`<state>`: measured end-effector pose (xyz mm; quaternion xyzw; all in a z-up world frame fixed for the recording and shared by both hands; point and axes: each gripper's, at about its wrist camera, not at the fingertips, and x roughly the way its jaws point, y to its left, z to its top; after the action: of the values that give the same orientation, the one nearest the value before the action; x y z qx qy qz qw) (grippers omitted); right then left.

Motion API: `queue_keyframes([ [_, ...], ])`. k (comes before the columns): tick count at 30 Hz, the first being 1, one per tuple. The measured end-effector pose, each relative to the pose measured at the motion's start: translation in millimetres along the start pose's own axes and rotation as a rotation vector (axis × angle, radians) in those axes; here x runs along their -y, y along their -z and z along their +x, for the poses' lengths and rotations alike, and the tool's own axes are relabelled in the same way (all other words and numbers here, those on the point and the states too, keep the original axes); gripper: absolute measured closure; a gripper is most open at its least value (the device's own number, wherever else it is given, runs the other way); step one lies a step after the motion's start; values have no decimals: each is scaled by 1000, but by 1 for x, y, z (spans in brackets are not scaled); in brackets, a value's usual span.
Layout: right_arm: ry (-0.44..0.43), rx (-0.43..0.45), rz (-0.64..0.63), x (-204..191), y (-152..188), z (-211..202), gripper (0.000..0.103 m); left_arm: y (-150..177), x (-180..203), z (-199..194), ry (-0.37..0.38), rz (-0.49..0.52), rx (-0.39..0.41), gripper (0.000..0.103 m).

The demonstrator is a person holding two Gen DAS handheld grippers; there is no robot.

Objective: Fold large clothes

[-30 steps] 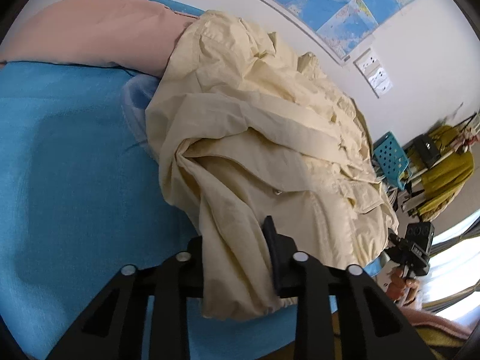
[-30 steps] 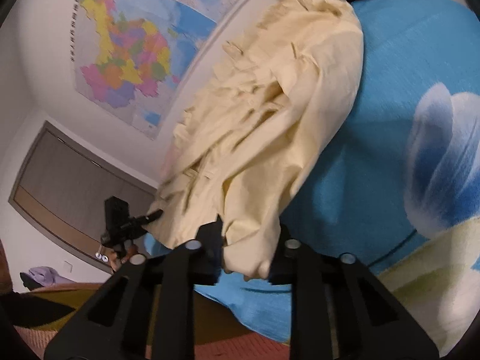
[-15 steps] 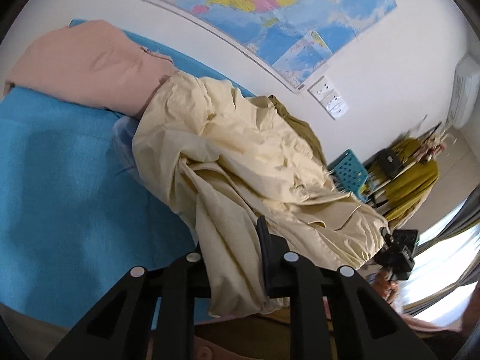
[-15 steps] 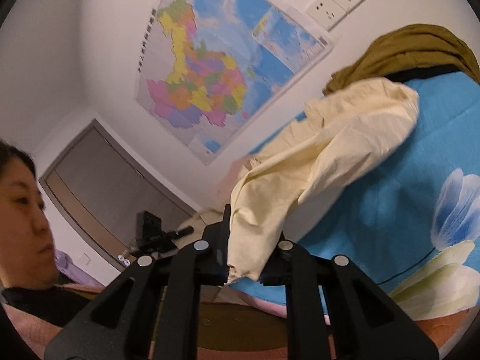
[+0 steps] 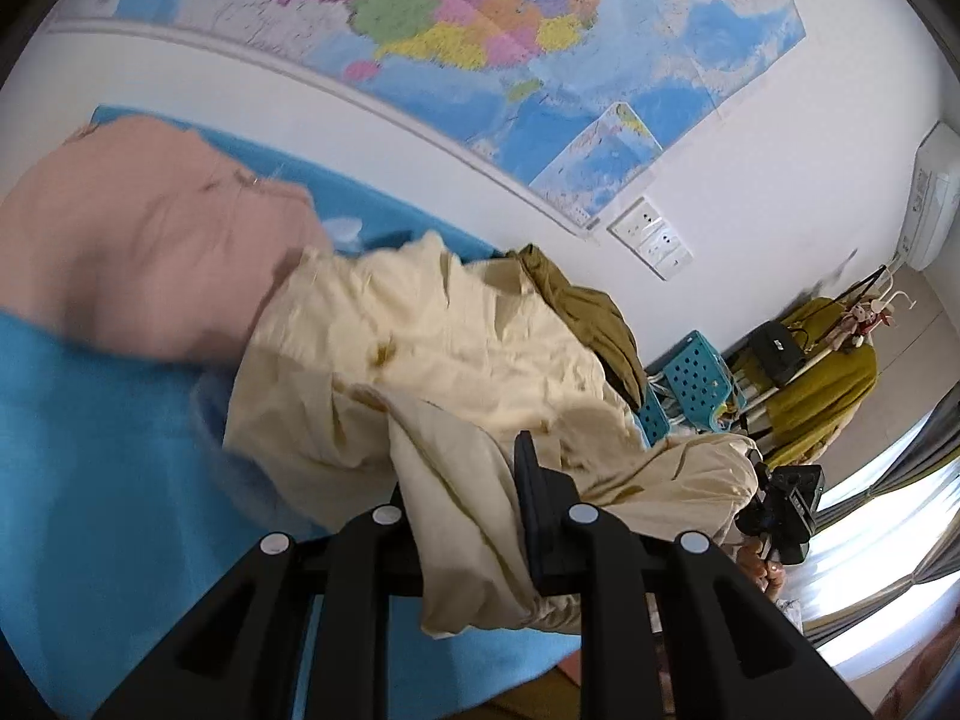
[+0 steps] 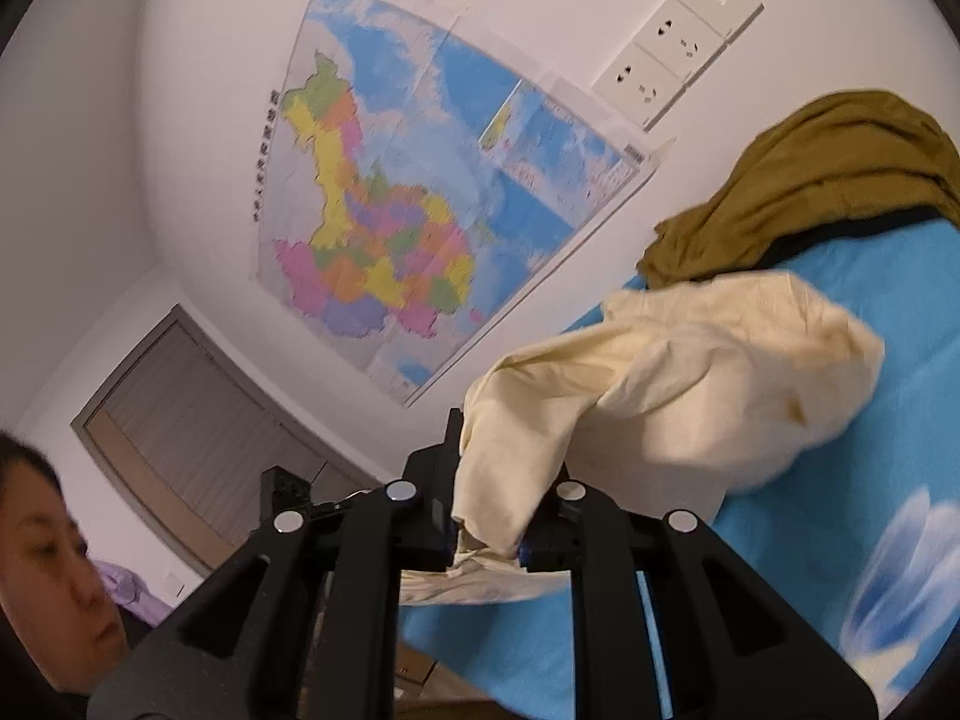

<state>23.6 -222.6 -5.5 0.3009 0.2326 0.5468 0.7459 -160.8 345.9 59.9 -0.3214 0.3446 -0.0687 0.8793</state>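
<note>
A large cream shirt (image 5: 432, 348) lies crumpled on the blue bed cover (image 5: 102, 468), partly lifted off it. My left gripper (image 5: 465, 498) is shut on a bunched fold of the cream shirt, which hangs down between its black fingers. In the right wrist view the same cream shirt (image 6: 708, 372) stretches up from the bed to my right gripper (image 6: 504, 480), which is shut on another fold of it. The right gripper (image 5: 780, 504) also shows at the right of the left wrist view, at the far end of the cloth.
A pink garment (image 5: 138, 240) lies behind the shirt on the left and an olive garment (image 6: 810, 180) by the wall. A map (image 6: 420, 192) and wall sockets (image 6: 678, 42) hang above the bed. A blue chair (image 5: 696, 378) and a clothes rack (image 5: 822, 354) stand beyond. A person (image 6: 42, 570) is at the lower left.
Both grippers have risen with the shirt, pulling its folds up off the bed. The views now show more wall and map and less bed.
</note>
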Motion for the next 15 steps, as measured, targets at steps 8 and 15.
queue_keyframes([
  [8,58,4,43,19,-48,42,89,-57,3,29,-91,7,-1,84],
  [15,119,-13,68,44,-83,82,88,-93,-2,57,-165,-7,-7,83],
])
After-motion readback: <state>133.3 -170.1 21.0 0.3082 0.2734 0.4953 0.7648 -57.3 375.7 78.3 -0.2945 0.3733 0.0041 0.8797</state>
